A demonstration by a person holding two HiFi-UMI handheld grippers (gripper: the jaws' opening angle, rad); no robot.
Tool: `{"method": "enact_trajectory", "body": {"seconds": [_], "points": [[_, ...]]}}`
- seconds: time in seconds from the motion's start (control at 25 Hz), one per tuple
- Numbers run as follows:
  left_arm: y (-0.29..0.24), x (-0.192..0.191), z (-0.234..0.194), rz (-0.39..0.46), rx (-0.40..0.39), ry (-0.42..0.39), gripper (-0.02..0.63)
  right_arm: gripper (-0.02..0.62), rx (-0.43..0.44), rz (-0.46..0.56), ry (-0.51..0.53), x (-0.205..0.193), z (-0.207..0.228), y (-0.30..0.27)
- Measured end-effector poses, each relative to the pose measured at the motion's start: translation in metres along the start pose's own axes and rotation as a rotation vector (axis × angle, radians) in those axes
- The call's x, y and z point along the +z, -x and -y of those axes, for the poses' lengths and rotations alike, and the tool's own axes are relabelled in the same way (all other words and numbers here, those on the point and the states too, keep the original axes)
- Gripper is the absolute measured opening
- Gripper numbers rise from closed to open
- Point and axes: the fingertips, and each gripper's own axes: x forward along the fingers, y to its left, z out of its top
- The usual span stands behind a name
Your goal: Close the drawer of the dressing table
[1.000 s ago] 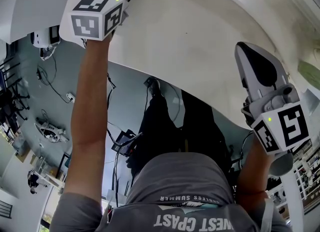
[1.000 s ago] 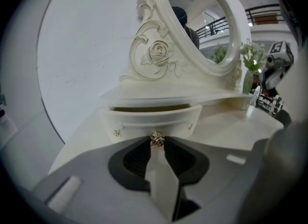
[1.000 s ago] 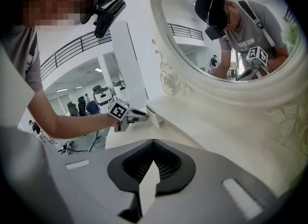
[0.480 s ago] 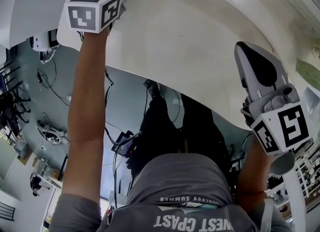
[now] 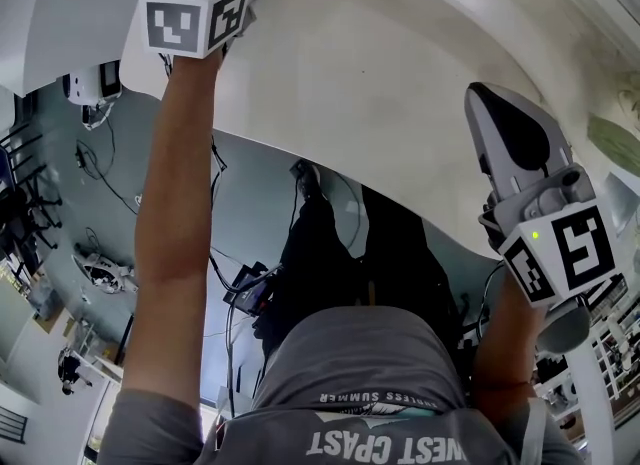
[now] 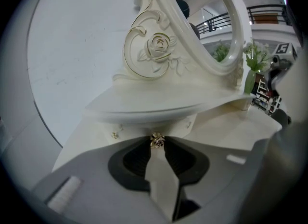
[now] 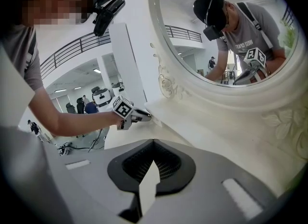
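Left gripper (image 6: 157, 145): jaws clenched on a small gold knob (image 6: 157, 140), which sits right between their tips
Drawer (image 6: 144, 129): its pale front lies straight ahead of the left jaws, just behind the knob and under a curved white shelf (image 6: 144, 105); how far out it stands cannot be told
Above the left jaws: a carved rose (image 6: 156, 47) on the cream frame of an oval mirror (image 6: 207, 20)
Right of the left jaws: the white top of the dressing table (image 6: 231, 126), with a vase of flowers (image 6: 250, 73) at its far end
Right gripper (image 7: 153, 143): jaws pressed together at the tips, nothing between them
Ahead of the right jaws: bare table top, then the ornate mirror frame up and to the right
Ahead and left of the right jaws: the left gripper on a bare forearm (image 7: 72, 122), its tip at the edge of the shelf
Head view: both grippers over the table, well apart, the left one reaching farther from the person
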Motion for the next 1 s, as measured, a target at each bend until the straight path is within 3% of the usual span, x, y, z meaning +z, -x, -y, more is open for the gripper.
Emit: {"method": "enact_trajectory", "body": {"seconds": [0.16,0.28,0.52,0.6,0.8,1.0], "points": [[0.003,0.000,0.004,-0.018,0.006,0.016,0.094,0.002,-0.003,0.021,0.014,0.008,-0.007,0.009],[0.011,-0.005,0.014,-0.037,0.001,0.032,0.161,0.002,-0.008,0.038,0.023,0.014,-0.012,0.020],[0.042,0.002,0.020,-0.042,0.015,0.026,0.199,0.002,-0.031,0.092,0.054,0.042,-0.020,0.042],[0.058,0.007,0.023,-0.033,0.008,0.023,0.171,0.002,-0.034,0.111,0.066,0.052,-0.027,0.051],[0.113,0.032,0.046,0.051,0.003,-0.003,0.012,0.002,-0.034,0.161,0.143,0.071,-0.049,0.079],[0.188,0.080,0.080,0.180,0.000,-0.074,0.003,0.002,-0.040,0.236,0.222,0.102,-0.074,0.117]]}}
